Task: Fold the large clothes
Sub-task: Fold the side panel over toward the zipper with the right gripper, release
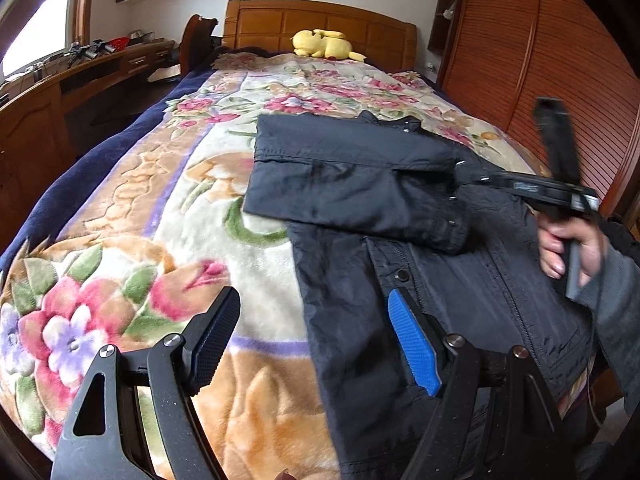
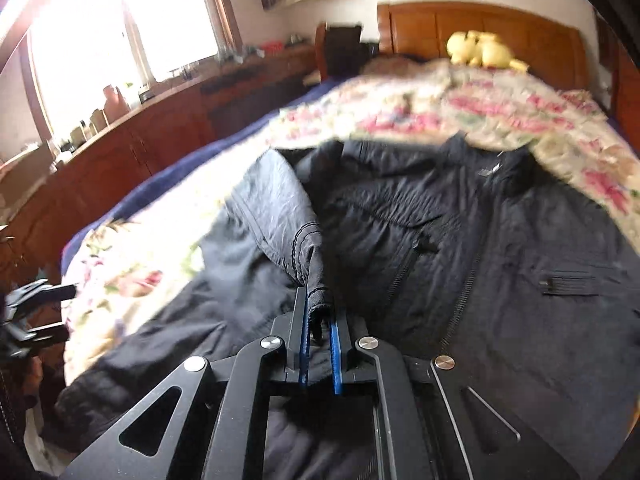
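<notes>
A dark jacket (image 2: pixel 480 240) lies flat on a bed, on top of a flowery blanket (image 1: pixel 132 216). The jacket is on the right half of the bed as the left wrist view shows it, at about 3 o'clock from the middle of the blanket. One sleeve (image 1: pixel 352 184) is folded across the chest.

The right tool (image 2: pixel 318 320) has its two blue pads pressed almost together. They pinch the cuff (image 2: pixel 316 288) of the sleeve, and the sleeve hangs up off the jacket toward 11 o'clock. A hand (image 1: pixel 572 248) holds this tool by its grip, at 3 o'clock in the left wrist view.

The left tool (image 1: pixel 316 344) is spread wide and holds nothing. One of its fingers (image 1: pixel 412 344) is over the jacket's lower edge and the other is over the blanket.

A yellow plush toy (image 1: pixel 324 44) sits by the wooden headboard (image 1: pixel 360 24) at 12 o'clock. A long desk (image 1: pixel 80 76) runs along the wall at 10 o'clock.
</notes>
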Available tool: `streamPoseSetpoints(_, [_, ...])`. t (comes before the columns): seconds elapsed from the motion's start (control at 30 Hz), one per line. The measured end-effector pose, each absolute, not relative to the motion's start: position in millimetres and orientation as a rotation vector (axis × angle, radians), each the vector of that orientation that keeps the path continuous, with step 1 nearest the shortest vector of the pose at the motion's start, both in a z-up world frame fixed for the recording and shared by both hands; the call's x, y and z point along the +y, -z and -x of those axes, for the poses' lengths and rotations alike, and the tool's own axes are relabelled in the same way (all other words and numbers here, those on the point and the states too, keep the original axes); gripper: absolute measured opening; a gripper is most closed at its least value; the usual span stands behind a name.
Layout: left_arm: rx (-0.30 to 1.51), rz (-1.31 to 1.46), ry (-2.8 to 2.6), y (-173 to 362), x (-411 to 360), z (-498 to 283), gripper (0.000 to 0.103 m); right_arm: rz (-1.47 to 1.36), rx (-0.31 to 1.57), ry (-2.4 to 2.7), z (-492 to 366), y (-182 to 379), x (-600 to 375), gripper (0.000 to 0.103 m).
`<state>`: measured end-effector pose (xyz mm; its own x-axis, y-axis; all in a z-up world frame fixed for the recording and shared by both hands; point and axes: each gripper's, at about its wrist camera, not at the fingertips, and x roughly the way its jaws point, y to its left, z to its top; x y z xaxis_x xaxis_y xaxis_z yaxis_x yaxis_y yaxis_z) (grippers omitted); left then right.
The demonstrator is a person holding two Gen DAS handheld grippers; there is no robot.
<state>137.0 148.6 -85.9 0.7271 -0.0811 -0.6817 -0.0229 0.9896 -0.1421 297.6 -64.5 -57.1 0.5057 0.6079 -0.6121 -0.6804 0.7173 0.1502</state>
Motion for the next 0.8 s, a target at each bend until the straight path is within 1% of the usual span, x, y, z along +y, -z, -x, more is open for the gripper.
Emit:
streamPoseSetpoints(0.17, [0.744, 0.129, 0.068, 80, 134, -142, 0.077, 0.055, 0.625, -0.708, -256, 40, -118, 0.008])
streamPoseSetpoints(0.43, [0.732, 0.109, 0.105, 72, 112, -143, 0.077, -0.004, 0.651, -0.588, -222, 50, -193, 0.008])
streamPoseSetpoints(0.57, [0.734, 0.107, 0.115, 71, 105, -145, 0.077, -0.017, 0.661, -0.522, -221, 46, -212, 0.008])
streamPoseSetpoints(0.7, [0.736, 0.092, 0.122, 69, 96, -146, 0.077, -0.036, 0.639, -0.471, -215, 30, -212, 0.008])
streamPoseSetpoints(0.8, [0.739, 0.088, 0.122, 69, 92, -146, 0.077, -0.036, 0.648, -0.420, -210, 30, -217, 0.008])
